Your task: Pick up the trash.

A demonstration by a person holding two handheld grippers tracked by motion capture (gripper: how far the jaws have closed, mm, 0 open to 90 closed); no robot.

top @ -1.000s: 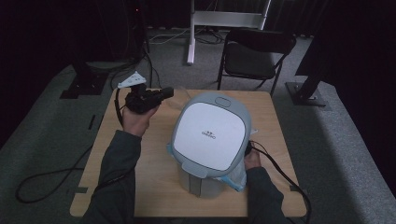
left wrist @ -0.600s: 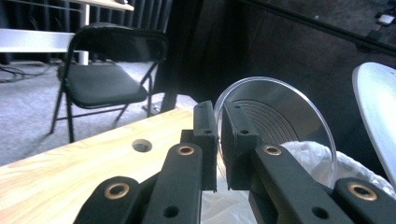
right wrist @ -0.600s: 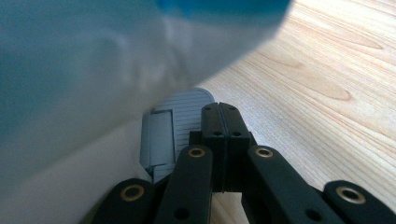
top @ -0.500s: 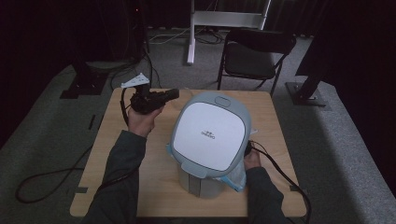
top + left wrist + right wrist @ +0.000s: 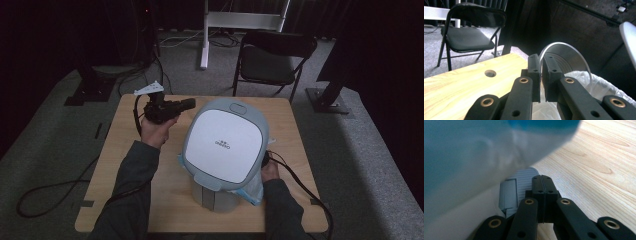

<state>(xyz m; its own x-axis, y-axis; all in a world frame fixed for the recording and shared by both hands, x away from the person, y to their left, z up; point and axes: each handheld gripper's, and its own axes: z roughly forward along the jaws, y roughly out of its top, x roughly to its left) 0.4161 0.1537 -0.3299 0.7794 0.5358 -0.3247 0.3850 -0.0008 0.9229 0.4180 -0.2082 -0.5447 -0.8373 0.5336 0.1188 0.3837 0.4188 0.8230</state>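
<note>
A grey pedal bin (image 5: 212, 199) stands at the middle of the wooden table (image 5: 120, 175). Its white lid (image 5: 227, 142) is raised and tilts toward me. A white liner bag (image 5: 584, 82) with a blue edge (image 5: 250, 194) hangs over the rim (image 5: 564, 45). My left gripper (image 5: 187, 104) is held up just left of the lid and points at the bin's opening; its jaws (image 5: 541, 58) are shut on nothing. My right gripper (image 5: 541, 178) is shut low beside the bin's base, its tips at the ribbed grey pedal (image 5: 517, 187). The person's right hand (image 5: 270, 171) sits under the lid's right edge.
A black folding chair (image 5: 272, 60) stands beyond the table's far edge. Stand feet (image 5: 90, 90) and cables lie on the grey carpet around it. A round hole (image 5: 490, 73) is cut in the tabletop. The grippers' cables trail off both sides of the table.
My left gripper has drifted a little to the right, closer to the raised lid. The lid and the right hand have stayed put.
</note>
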